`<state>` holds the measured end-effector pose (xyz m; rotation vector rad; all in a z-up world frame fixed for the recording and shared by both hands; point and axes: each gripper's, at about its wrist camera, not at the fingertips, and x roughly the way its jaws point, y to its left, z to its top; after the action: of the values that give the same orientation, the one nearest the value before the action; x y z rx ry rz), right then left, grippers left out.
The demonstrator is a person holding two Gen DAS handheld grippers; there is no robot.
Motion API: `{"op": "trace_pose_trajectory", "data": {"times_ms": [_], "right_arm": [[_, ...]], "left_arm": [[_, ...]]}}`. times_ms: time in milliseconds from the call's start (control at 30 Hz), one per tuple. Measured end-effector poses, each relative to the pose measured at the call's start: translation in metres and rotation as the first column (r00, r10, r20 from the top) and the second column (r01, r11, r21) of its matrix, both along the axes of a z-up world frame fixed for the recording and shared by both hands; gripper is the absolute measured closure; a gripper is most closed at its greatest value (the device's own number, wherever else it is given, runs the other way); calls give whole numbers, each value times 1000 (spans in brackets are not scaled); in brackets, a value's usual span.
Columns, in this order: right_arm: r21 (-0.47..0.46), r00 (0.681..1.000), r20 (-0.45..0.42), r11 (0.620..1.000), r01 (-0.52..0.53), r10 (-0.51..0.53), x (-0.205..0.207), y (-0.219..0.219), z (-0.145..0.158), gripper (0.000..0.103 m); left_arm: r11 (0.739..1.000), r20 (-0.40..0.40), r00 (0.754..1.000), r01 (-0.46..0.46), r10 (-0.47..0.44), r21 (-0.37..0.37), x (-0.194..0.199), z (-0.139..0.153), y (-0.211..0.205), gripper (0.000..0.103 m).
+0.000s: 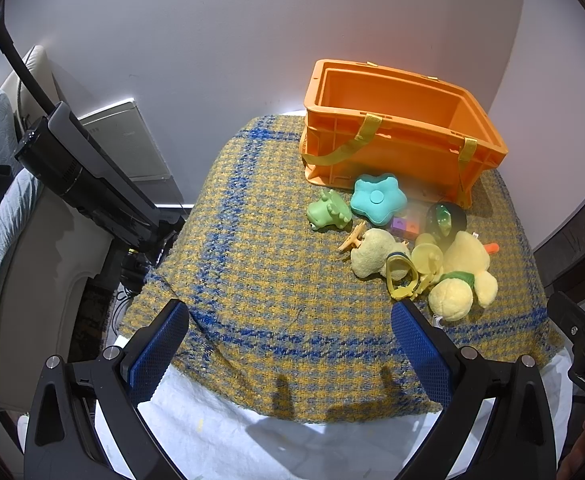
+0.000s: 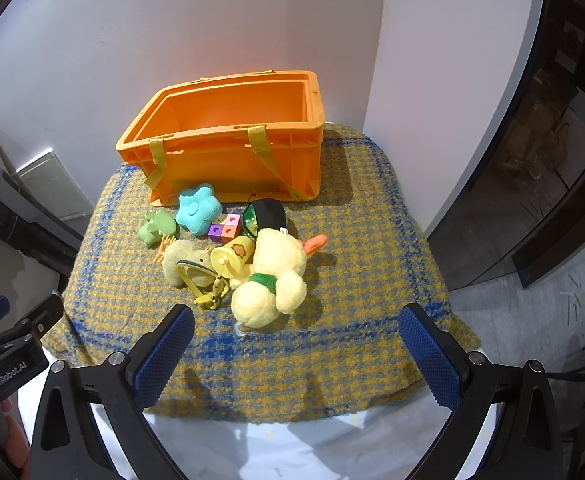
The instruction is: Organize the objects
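While the orange crate [image 2: 228, 148] at upper centre sits bare, nothing appears sorted. Toys [image 2: 248, 256] crowd mid-frame on the counter [image 2: 372, 240]. Both left tongs [image 1: 290, 350] and right tongs [image 2: 296, 354] gape, released.

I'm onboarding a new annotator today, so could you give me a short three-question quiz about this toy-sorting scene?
1. True or false: the orange crate already holds toys.
2. Which toy touches the crate's front wall? A) yellow plush duck B) teal star-shaped toy C) green frog toy
3. Fill in: the left gripper and right gripper are both ____.

Key: 1 false, its visible interior is bare. 2 B. 3 open, holding nothing.
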<state>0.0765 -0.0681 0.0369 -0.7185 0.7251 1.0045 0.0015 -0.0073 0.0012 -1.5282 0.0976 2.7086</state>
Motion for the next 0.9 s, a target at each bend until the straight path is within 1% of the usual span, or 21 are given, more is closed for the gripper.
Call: {"op": "trace_pose_trajectory", "data": {"times_ms": [467, 733, 800, 900], "right_arm": [[-4, 1000, -6, 1000, 14, -14, 0, 1, -1, 1], [-5, 999, -9, 1000, 31, -31, 5, 3, -9, 1], [-5, 999, -10, 999, 35, -35, 6, 4, -10, 1], [-2, 999, -12, 999, 43, -43, 9, 5, -13, 1]], "left_arm": [[1000, 3, 1000, 9, -9, 0, -3, -4, 1, 0], [1000, -9, 1000, 21, -21, -3, -7, -8, 4, 0], [999, -11, 999, 47, -47, 0, -8, -10, 5, 0], [998, -11, 998, 59, -59, 9, -11, -14, 8, 0]]}}
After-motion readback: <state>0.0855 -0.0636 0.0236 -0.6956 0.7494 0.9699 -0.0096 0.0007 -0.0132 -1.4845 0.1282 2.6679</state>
